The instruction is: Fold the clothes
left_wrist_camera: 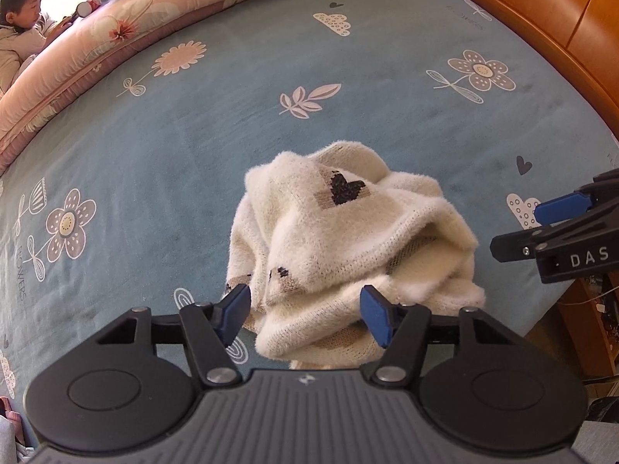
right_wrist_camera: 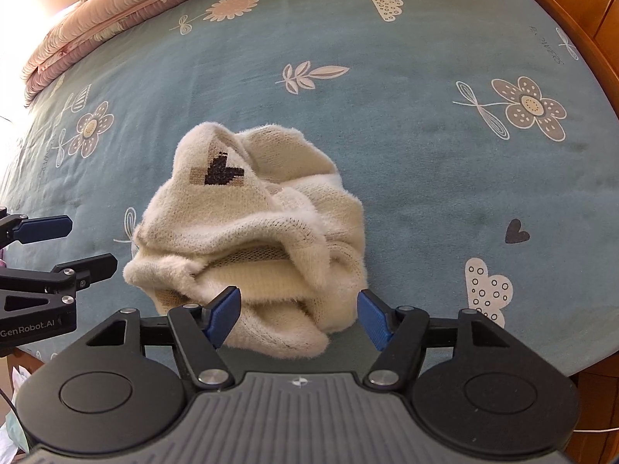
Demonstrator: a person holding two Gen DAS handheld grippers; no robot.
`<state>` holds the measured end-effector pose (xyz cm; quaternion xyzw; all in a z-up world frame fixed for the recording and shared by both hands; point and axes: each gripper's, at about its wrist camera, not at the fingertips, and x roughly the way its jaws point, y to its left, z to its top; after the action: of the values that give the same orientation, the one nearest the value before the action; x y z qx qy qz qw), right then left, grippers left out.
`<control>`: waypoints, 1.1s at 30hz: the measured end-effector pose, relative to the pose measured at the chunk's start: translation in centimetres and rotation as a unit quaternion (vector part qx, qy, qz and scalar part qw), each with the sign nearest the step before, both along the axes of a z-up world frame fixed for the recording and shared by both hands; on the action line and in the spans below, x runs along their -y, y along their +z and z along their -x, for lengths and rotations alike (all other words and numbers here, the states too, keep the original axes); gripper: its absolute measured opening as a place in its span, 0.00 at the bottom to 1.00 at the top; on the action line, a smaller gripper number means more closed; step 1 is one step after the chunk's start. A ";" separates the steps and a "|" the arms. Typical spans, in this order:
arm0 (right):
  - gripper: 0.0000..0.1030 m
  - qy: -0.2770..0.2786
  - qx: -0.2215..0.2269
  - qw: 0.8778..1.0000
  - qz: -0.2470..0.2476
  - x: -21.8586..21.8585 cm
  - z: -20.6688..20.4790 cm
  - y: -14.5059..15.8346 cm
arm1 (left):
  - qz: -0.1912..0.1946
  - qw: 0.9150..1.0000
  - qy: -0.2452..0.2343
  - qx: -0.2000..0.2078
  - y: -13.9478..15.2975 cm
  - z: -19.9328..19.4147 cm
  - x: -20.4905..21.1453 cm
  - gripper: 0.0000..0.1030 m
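Observation:
A cream fluffy sweater [left_wrist_camera: 348, 239] with black heart patches lies crumpled in a heap on the blue flowered bedsheet [left_wrist_camera: 193, 135]. My left gripper [left_wrist_camera: 305, 309] is open, its blue pads on either side of the heap's near edge, holding nothing. The sweater also shows in the right wrist view [right_wrist_camera: 251, 232]. My right gripper [right_wrist_camera: 298, 313] is open too, its pads flanking the heap's near edge, empty. Each gripper shows in the other's view, the right one [left_wrist_camera: 557, 224] at the right edge and the left one [right_wrist_camera: 58, 243] at the left edge.
A pink flowered quilt [left_wrist_camera: 96, 50] lies rolled along the far left of the bed. A child [left_wrist_camera: 19, 11] sits beyond it. An orange wooden bed frame [left_wrist_camera: 561, 19] runs along the right side. The sheet [right_wrist_camera: 425, 135] lies flat around the sweater.

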<state>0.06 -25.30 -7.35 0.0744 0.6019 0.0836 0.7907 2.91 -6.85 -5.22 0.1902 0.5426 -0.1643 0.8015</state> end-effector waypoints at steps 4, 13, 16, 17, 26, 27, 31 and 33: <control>0.69 0.029 -0.007 0.999 -0.014 0.6 -1.4 -1.3 | -0.030 0.999 -0.009 0.009 -0.9 -0.4 0.5 0.55; 0.69 0.067 -0.024 0.997 -0.037 0.2 -2.1 -2.8 | -0.087 0.993 -0.080 0.011 -4.2 -0.6 0.7 0.44; 0.69 0.061 -0.034 0.997 -0.045 0.2 -1.9 -3.2 | -0.101 0.987 -0.122 0.019 -5.5 -0.8 0.9 0.44; 0.69 0.060 -0.036 0.997 -0.042 0.1 -1.8 -3.3 | -0.103 0.985 -0.134 0.019 -6.0 -0.9 1.0 0.44; 0.69 0.031 -0.046 0.998 -0.022 -0.8 -1.7 -3.5 | -0.137 0.947 -0.285 0.058 -9.4 -0.2 1.8 0.47; 0.69 0.027 -0.046 0.998 -0.022 -1.0 -1.7 -3.4 | -0.143 0.939 -0.304 0.069 -9.6 0.0 2.0 0.49; 0.69 0.008 -0.047 0.999 -0.020 -1.5 -1.9 -3.3 | -0.167 0.898 -0.391 0.114 -10.6 1.3 2.2 0.51; 0.69 -0.001 -0.046 0.999 -0.021 -1.8 -2.0 -3.2 | -0.174 0.875 -0.430 0.137 -10.8 2.1 2.2 0.50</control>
<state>2.06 -23.50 -10.58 0.0948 0.6360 0.0920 0.7603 0.85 -9.03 -16.03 0.5620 0.3117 -0.3684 0.6718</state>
